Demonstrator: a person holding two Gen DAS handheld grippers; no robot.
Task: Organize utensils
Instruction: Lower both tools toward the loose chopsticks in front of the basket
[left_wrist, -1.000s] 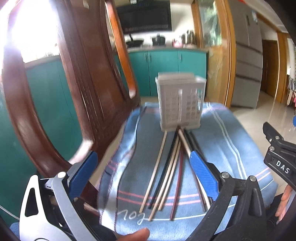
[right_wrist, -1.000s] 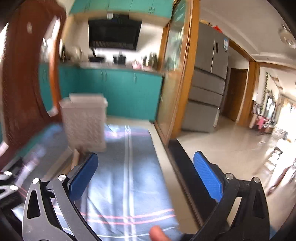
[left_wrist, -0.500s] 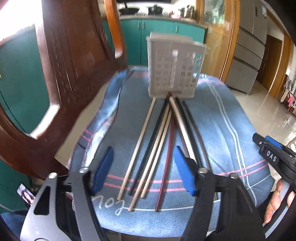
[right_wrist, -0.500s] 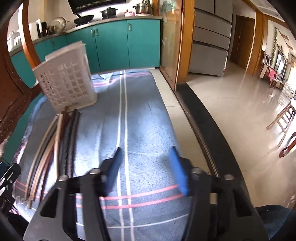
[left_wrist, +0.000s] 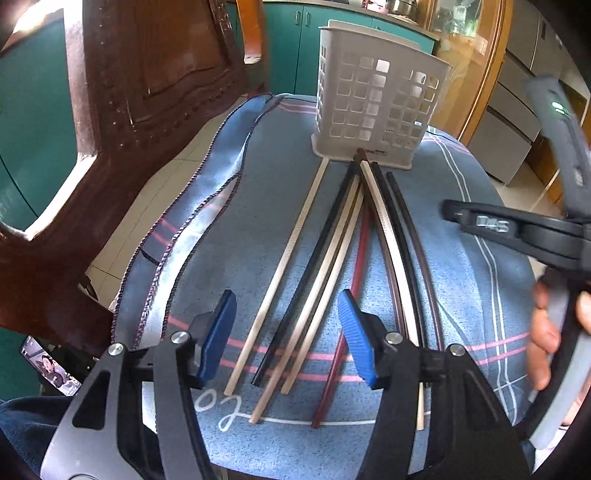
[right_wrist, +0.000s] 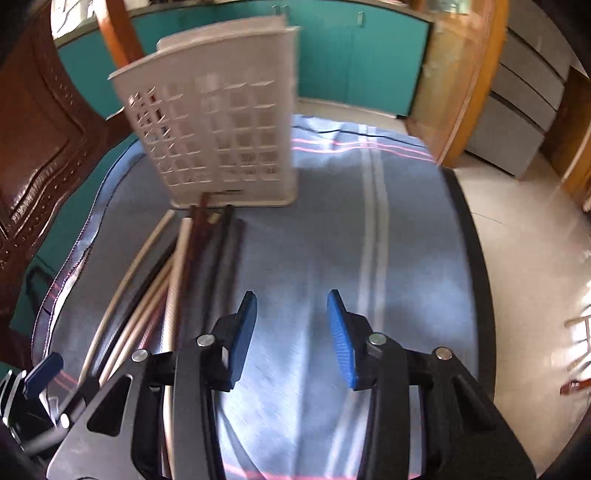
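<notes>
Several chopsticks (left_wrist: 332, 266), cream, black and dark red, lie fanned on a blue cloth, their far tips near a white perforated utensil basket (left_wrist: 373, 99). My left gripper (left_wrist: 288, 328) is open and empty, low over the near ends of the cream and black sticks. My right gripper (right_wrist: 291, 332) is open and empty over bare cloth, right of the chopsticks (right_wrist: 177, 280). The basket (right_wrist: 218, 133) stands ahead of it to the left. The right gripper's body also shows at the right of the left wrist view (left_wrist: 517, 229).
The blue striped cloth (left_wrist: 480, 206) covers a small table. A dark wooden chair back (left_wrist: 122, 92) stands close on the left. Teal cabinets (right_wrist: 351, 55) are behind, and tiled floor (right_wrist: 528, 236) drops off to the right of the table edge.
Both grippers have tilted down and moved closer to the cloth. Both jaw gaps have narrowed from a second ago. The right gripper has swung left toward the basket and chopsticks.
</notes>
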